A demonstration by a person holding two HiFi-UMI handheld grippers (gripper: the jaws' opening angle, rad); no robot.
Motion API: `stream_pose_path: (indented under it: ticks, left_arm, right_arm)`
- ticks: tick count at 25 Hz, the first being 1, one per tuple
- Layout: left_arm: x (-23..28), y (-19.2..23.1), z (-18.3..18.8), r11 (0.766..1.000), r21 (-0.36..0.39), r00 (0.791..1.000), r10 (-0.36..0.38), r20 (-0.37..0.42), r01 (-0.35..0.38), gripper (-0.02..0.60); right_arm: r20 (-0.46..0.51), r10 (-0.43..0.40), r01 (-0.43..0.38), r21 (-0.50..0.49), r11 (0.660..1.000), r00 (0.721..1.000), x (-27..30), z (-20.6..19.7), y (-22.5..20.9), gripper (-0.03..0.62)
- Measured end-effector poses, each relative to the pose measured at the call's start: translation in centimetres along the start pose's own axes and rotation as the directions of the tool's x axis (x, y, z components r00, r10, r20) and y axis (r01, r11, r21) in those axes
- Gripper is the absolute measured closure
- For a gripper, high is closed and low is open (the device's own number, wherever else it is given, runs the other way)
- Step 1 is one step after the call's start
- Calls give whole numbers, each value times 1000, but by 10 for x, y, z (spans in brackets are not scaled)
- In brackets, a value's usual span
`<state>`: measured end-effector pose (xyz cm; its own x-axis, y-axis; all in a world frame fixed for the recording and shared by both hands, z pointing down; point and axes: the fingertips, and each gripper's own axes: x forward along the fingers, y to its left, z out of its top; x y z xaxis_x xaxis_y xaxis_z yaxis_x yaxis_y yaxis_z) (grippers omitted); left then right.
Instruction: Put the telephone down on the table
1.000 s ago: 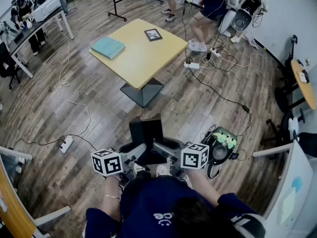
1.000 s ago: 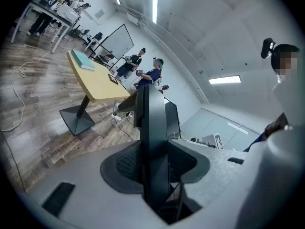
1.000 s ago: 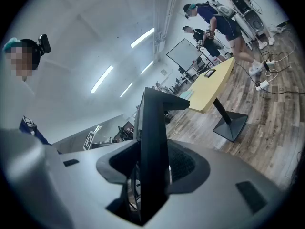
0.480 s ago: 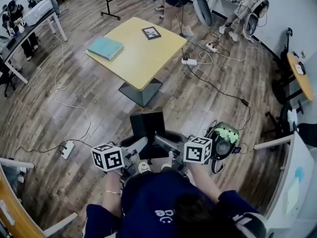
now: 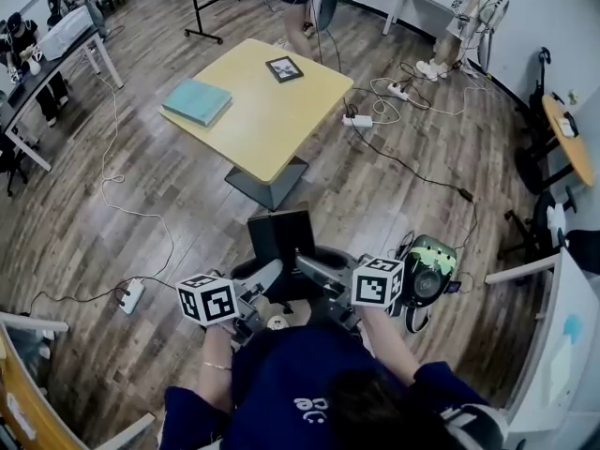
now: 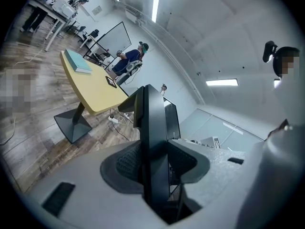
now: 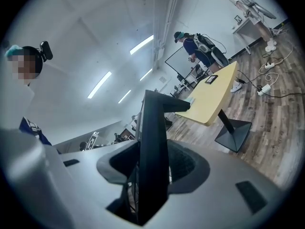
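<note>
The telephone is a flat black slab held upright in front of the person's body, over the wooden floor. My left gripper clamps its left side and my right gripper its right side. In the left gripper view the dark pads close against the telephone on both faces, at my left gripper. The right gripper view shows the same hold on the telephone at my right gripper. The yellow table stands ahead, a short way off.
On the table lie a teal book and a small framed picture. Its dark base rests on the floor. A green and black bag lies at the right, a power strip and cables at the left.
Both grippers keep the same hold on the telephone. The view has shifted a little towards the table, and the people behind the table have moved out of view.
</note>
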<state>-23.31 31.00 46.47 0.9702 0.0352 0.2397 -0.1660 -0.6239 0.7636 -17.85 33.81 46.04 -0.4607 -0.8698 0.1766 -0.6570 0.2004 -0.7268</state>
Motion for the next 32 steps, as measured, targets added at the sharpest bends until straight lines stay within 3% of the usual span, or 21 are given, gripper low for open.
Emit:
stream_pose_path:
  ticks: [19, 32]
  left_arm:
    - [143, 50, 103, 991, -21, 988, 134, 72, -132, 416]
    - [231, 56, 149, 987, -57, 978, 158, 136, -152, 417]
  right_arm:
    - [-132, 124, -122, 19, 992, 984, 32, 133, -132, 402]
    - [-200, 156, -160, -4, 987, 967, 24, 210, -200, 407]
